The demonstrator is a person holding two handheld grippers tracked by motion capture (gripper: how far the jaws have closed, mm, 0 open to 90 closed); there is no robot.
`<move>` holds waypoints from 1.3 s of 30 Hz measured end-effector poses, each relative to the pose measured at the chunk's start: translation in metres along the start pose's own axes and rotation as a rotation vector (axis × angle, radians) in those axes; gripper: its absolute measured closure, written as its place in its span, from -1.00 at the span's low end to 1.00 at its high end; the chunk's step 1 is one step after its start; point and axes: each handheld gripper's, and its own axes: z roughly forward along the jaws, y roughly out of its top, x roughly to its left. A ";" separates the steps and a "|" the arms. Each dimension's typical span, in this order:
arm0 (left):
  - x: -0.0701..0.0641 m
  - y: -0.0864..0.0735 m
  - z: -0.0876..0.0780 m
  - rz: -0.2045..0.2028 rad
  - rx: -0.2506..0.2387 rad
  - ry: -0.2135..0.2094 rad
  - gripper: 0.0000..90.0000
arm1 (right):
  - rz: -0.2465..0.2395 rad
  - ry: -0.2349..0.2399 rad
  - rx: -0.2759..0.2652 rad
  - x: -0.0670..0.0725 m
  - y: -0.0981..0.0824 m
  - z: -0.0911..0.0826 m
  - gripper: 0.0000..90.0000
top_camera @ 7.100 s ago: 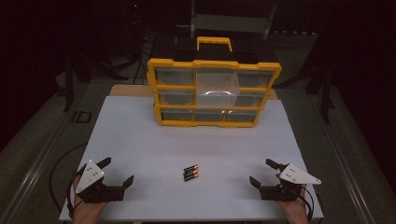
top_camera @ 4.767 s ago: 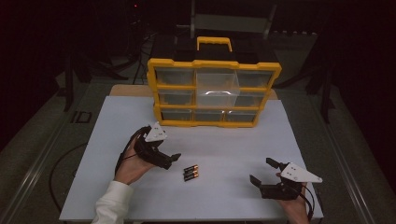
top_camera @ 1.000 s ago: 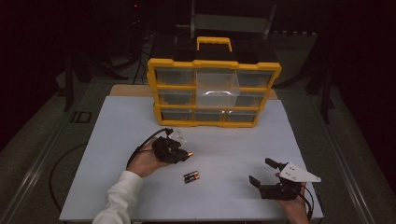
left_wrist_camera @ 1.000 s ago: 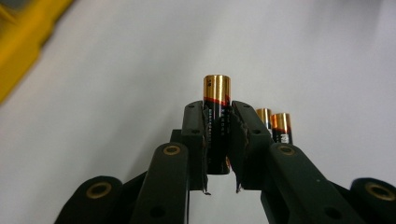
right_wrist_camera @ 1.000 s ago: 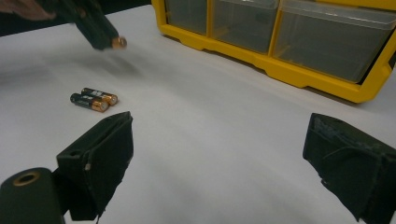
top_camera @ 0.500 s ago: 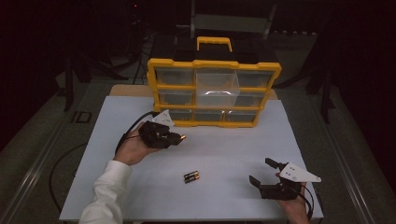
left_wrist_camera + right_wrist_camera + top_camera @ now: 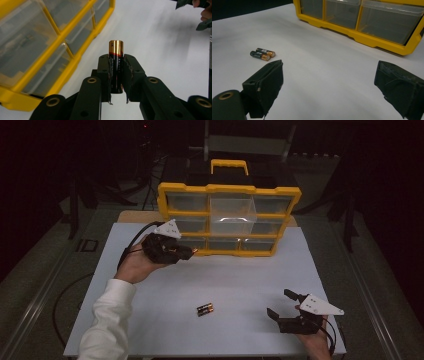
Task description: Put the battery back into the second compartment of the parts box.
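My left gripper is raised in front of the yellow drawer organizer, near its lower left drawers, and is shut on a black and copper battery. The battery's copper end sticks out past the pads. Two more batteries lie side by side on the white table, also seen as a pair of batteries in the right gripper view. My right gripper rests at the table's front right, jaws wide open with nothing between them.
The organizer has several clear drawers, one middle drawer pulled forward. Its handle stands up at the back. Dark floor surrounds the table, and a cable trails from the left gripper.
My left gripper has risen with a battery and moved away from the pair on the table toward the organizer's lower left. The right gripper has stayed put.
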 end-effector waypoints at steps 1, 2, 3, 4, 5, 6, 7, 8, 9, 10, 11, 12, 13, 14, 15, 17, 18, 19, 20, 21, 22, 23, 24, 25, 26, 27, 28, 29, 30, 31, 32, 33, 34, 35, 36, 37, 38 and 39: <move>0.000 0.003 -0.002 0.005 -0.001 0.001 0.73 | 0.000 0.001 0.000 0.000 0.000 0.000 -0.81; 0.001 0.006 -0.004 0.008 -0.004 0.005 0.73 | 0.000 0.000 0.000 0.000 0.000 0.000 -0.81; 0.001 0.006 -0.004 0.008 -0.004 0.005 0.73 | 0.000 -0.001 0.000 0.000 0.000 0.000 -0.81; 0.002 0.008 -0.006 0.012 -0.005 0.006 0.73 | 0.000 -0.001 0.000 0.000 0.000 0.000 -0.81; 0.003 0.014 -0.010 0.015 -0.014 0.007 0.73 | 0.001 0.000 0.000 0.000 0.000 0.000 -0.81; 0.004 0.016 -0.012 0.017 -0.020 0.006 0.73 | 0.001 0.001 -0.001 0.000 0.000 0.000 -0.81; 0.005 0.019 -0.014 0.021 -0.026 0.004 0.73 | 0.000 0.001 -0.001 0.000 0.000 0.000 -0.81; 0.005 0.019 -0.014 0.021 -0.026 0.004 0.73 | 0.000 0.001 -0.001 0.000 0.000 0.000 -0.81; 0.007 0.024 -0.018 0.024 -0.033 0.003 0.73 | 0.000 0.002 -0.002 -0.001 0.000 0.000 -0.81; 0.007 0.024 -0.018 0.024 -0.033 0.003 0.73 | 0.000 0.002 -0.002 -0.001 0.000 0.000 -0.81; 0.008 0.029 -0.022 0.035 -0.035 0.005 0.73 | 0.002 0.001 -0.001 -0.001 0.000 0.000 -0.81; 0.009 0.031 -0.024 0.040 -0.035 0.007 0.73 | 0.003 0.001 -0.001 -0.001 0.000 0.000 -0.81; 0.010 0.034 -0.026 0.041 -0.039 0.009 0.73 | 0.003 0.002 -0.001 -0.001 0.000 0.000 -0.81; 0.010 0.034 -0.026 0.041 -0.039 0.009 0.73 | 0.003 0.002 -0.001 -0.001 0.000 0.000 -0.81; 0.011 0.039 -0.031 0.040 -0.053 0.010 0.73 | 0.001 0.002 -0.002 -0.001 0.000 0.000 -0.81; 0.013 0.044 -0.035 0.043 -0.063 0.009 0.73 | 0.003 0.003 -0.002 -0.001 0.000 0.000 -0.81; 0.014 0.047 -0.037 0.047 -0.060 0.013 0.73 | 0.004 0.003 -0.003 -0.001 0.000 0.000 -0.81; 0.014 0.047 -0.037 0.047 -0.060 0.013 0.73 | 0.004 0.002 -0.005 -0.001 0.000 -0.001 -0.81; 0.015 0.053 -0.042 0.051 -0.062 0.015 0.73 | 0.006 0.001 -0.005 -0.001 0.000 -0.001 -0.81; 0.015 0.053 -0.042 0.051 -0.062 0.015 0.73 | 0.006 0.001 -0.005 -0.001 0.000 -0.001 -0.81; 0.017 0.058 -0.046 0.052 -0.063 0.016 0.73 | 0.009 0.001 -0.006 -0.001 0.000 -0.001 -0.81; 0.018 0.061 -0.048 0.051 -0.067 0.016 0.73 | 0.009 0.001 -0.005 -0.001 0.000 0.000 -0.81; 0.019 0.063 -0.049 0.050 -0.069 0.019 0.73 | 0.009 0.002 -0.005 -0.001 0.000 0.000 -0.81; 0.020 0.066 -0.050 0.048 -0.070 0.020 0.73 | 0.011 0.003 -0.003 -0.001 0.000 0.000 -0.81; 0.022 0.069 -0.051 0.049 -0.071 0.020 0.73 | 0.009 0.004 -0.004 -0.001 0.000 0.000 -0.81; 0.022 0.069 -0.051 0.049 -0.071 0.020 0.73 | 0.009 0.004 -0.004 -0.001 0.000 0.000 -0.81; 0.024 0.074 -0.052 0.044 -0.070 0.026 0.73 | 0.009 0.003 -0.004 -0.001 0.000 0.000 -0.81; 0.025 0.077 -0.052 0.043 -0.072 0.027 0.73 | 0.009 0.003 -0.005 -0.001 0.000 0.000 -0.81; 0.026 0.079 -0.052 0.040 -0.075 0.027 0.73 | 0.010 0.003 -0.005 -0.001 0.000 0.000 -0.81; 0.027 0.082 -0.052 0.035 -0.077 0.029 0.73 | 0.008 0.003 -0.006 -0.002 0.000 0.000 -0.81; 0.027 0.082 -0.052 0.035 -0.077 0.029 0.73 | 0.008 0.003 -0.006 -0.002 0.000 0.000 -0.81; 0.029 0.087 -0.051 0.029 -0.076 0.032 0.73 | 0.010 0.002 -0.006 -0.002 0.000 0.000 -0.81; 0.030 0.090 -0.050 0.025 -0.076 0.034 0.73 | 0.009 0.002 -0.004 -0.002 0.000 0.000 -0.81; 0.031 0.092 -0.050 0.021 -0.079 0.033 0.73 | 0.010 0.002 -0.007 -0.002 -0.001 0.000 -0.81; 0.032 0.095 -0.050 0.017 -0.081 0.036 0.73 | 0.013 0.003 -0.006 -0.002 0.000 0.000 -0.81; 0.032 0.097 -0.049 0.014 -0.084 0.039 0.73 | 0.013 0.002 -0.006 -0.002 0.000 -0.001 -0.81; 0.033 0.099 -0.049 0.010 -0.087 0.039 0.73 | 0.012 0.002 -0.006 -0.002 0.000 -0.001 -0.81; 0.033 0.099 -0.049 0.010 -0.087 0.039 0.73 | 0.014 0.001 -0.006 -0.002 0.000 -0.001 -0.81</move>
